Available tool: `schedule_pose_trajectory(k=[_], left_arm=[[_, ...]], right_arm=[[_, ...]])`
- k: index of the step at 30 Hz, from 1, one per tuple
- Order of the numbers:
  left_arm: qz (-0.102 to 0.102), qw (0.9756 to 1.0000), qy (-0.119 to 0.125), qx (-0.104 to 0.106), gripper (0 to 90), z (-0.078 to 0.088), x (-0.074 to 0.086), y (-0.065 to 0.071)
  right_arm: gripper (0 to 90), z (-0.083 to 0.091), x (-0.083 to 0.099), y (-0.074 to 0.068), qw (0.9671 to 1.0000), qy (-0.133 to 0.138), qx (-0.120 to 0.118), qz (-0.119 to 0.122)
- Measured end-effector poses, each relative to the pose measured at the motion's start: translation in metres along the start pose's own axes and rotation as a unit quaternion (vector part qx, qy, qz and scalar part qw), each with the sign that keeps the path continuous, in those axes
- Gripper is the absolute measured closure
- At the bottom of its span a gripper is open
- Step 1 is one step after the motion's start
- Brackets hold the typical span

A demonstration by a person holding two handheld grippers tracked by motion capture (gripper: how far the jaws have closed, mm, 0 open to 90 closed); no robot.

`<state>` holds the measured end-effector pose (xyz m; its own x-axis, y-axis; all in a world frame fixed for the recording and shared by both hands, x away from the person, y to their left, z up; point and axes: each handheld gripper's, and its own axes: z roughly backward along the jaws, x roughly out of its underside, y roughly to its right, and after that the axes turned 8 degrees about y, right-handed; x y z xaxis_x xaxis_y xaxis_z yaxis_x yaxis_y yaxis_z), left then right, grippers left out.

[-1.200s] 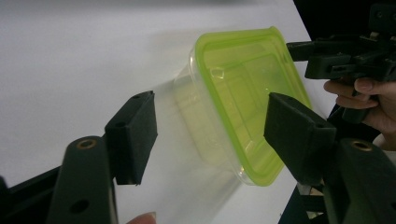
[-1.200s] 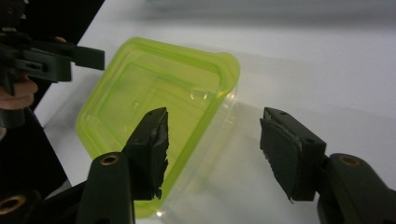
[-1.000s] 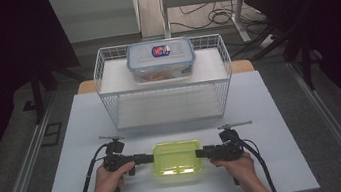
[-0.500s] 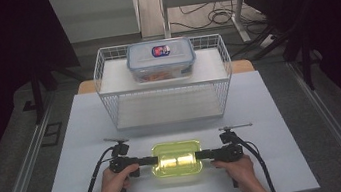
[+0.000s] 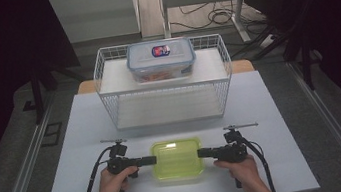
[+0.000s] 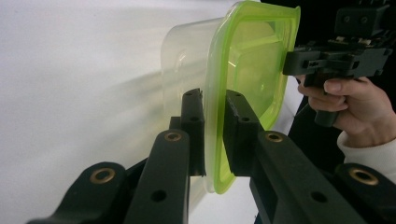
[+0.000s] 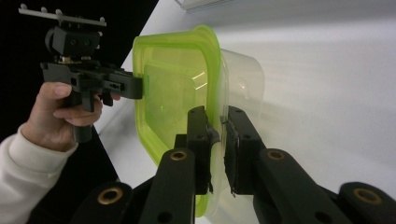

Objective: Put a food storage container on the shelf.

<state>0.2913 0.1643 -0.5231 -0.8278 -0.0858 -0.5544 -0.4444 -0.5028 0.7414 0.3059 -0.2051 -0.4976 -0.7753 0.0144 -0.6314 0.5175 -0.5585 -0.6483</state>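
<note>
A clear container with a lime-green lid [image 5: 177, 158] sits on the white table [image 5: 88, 133] near the front edge. My left gripper [image 5: 153, 160] meets its left end and my right gripper [image 5: 201, 153] its right end, both held level. In the left gripper view my jaws [image 6: 214, 121] have just been closing and now pinch the lid's rim [image 6: 252, 60]. The right gripper [image 6: 292, 63] shows at the far end. In the right gripper view my jaws [image 7: 218, 135], also just closed, clamp the rim [image 7: 173, 79], with the left gripper [image 7: 137, 86] opposite.
A white wire rack [image 5: 167, 107] stands behind the container at mid-table. On its top shelf rests a clear box with a blue-edged lid [image 5: 161, 59]. Open table surface lies left and right of the hands. Cables trail from both grippers toward the front edge.
Both pairs of jaws have closed onto the green rim at the container's two ends. The hands and the container have stayed about where they were.
</note>
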Motion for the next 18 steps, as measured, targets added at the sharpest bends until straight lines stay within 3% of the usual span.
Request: schedule_pose_trajectory(k=[5, 12, 18], left_arm=[[-0.009, 0.9999, 0.006, 0.010, 79.8, 0.006, -0.002, 0.007], [-0.045, 0.9988, 0.017, 0.005, 79.5, 0.014, -0.008, 0.023], [-0.059, 0.9979, 0.025, 0.006, 79.3, 0.020, -0.010, 0.031]], right_arm=[[81.0, 0.004, -0.002, -0.004, 0.9998, 0.006, -0.008, 0.020], [80.7, 0.008, -0.006, -0.013, 0.9987, 0.010, -0.006, 0.049], [80.6, 0.012, -0.009, -0.021, 0.9972, 0.019, -0.007, 0.072]])
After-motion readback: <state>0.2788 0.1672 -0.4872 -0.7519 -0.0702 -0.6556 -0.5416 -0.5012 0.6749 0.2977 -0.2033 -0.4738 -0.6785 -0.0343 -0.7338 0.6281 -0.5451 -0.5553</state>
